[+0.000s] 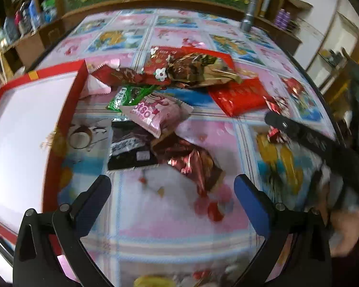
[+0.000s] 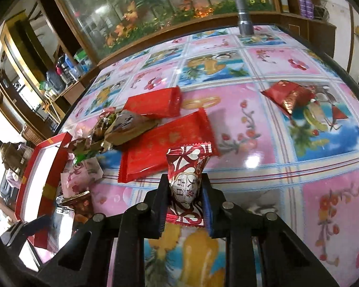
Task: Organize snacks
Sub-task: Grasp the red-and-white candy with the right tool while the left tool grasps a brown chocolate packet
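My right gripper [image 2: 184, 181] is shut on a small red and white candy packet [image 2: 186, 179] and holds it above the table. It shows from the side in the left wrist view [image 1: 274, 125]. My left gripper [image 1: 172, 184] is open and empty, just in front of a dark red foil snack [image 1: 193, 162]. Behind that lie a pink packet [image 1: 155, 114], a black packet [image 1: 129, 146], a green packet [image 1: 129, 95] and red packets [image 1: 239, 95]. A red box with a white inside [image 1: 24, 124] stands at the left.
The table wears a glossy pink and blue cartoon cloth [image 2: 263, 143]. A lone red snack [image 2: 287, 93] lies at the right. A grey flashlight [image 2: 243, 7] stands at the far edge. Wooden shelves [image 1: 24, 35] with clutter surround the table.
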A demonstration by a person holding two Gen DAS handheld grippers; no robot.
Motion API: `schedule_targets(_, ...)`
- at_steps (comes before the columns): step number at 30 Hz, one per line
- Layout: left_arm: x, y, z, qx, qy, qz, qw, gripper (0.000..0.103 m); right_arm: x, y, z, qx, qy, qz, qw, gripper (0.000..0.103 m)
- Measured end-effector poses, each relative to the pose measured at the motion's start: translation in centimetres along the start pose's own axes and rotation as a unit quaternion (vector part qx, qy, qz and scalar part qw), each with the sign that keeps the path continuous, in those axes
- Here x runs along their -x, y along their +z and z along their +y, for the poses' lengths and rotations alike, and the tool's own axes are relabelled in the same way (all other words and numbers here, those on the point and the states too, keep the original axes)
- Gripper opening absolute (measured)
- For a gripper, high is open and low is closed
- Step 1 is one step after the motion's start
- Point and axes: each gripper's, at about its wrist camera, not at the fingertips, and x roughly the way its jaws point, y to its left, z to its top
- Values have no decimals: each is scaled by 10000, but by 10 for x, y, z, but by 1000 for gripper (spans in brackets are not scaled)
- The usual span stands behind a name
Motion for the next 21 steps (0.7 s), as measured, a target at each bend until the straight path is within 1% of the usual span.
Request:
schedule_targets(1, -6, 3, 1, 134, -17, 113, 9998, 103, 0, 0, 2, 32, -11, 1, 10000, 27)
schedule_targets(3, -15, 8, 4, 325, -67, 197, 9993, 103, 0, -1, 4, 49, 47, 14, 10000, 27)
schedule_targets(4, -16, 11, 5, 354, 56, 137, 9993, 103, 0, -1, 4, 36, 92, 19, 9999, 28)
schedule_targets(5, -17, 12, 7, 358, 80, 97, 9993, 103, 0, -1, 3, 7, 136, 25, 9999, 29)
schedule_targets(7, -17, 13, 12, 348, 54, -10, 9994, 97, 1, -1, 2, -49, 190, 45, 9998, 29)
schedule_targets(9, -16, 13, 17, 249, 78, -19, 9997, 94, 2, -1, 0, -124, 248, 62, 9996, 29)
schedule_targets(11, -14, 10, 19, 57, 136, -28, 9999, 87, 1, 0, 0, -139, 259, 70, 9995, 29)
schedule_targets(13, -10, 7, 20, -53, 128, -105, 9998, 77, 1, 0, 0, -95, 229, 57, 9997, 29)
schedule_targets(14, -9, 6, 20, -121, 107, -131, 9998, 74, 1, 0, 1, -66, 217, 57, 9997, 29)
schedule_targets(16, -6, 3, 18, -327, 97, -145, 9993, 59, 0, -1, 2, -47, 217, 60, 9997, 29)
schedule_targets(17, -5, 3, 18, -410, 75, -134, 9990, 56, 0, -1, 2, -41, 215, 57, 9997, 29)
schedule_targets(21, 2, -1, 28, -427, -102, -105, 9990, 39, 0, -1, 4, -8, 201, 54, 9998, 29)
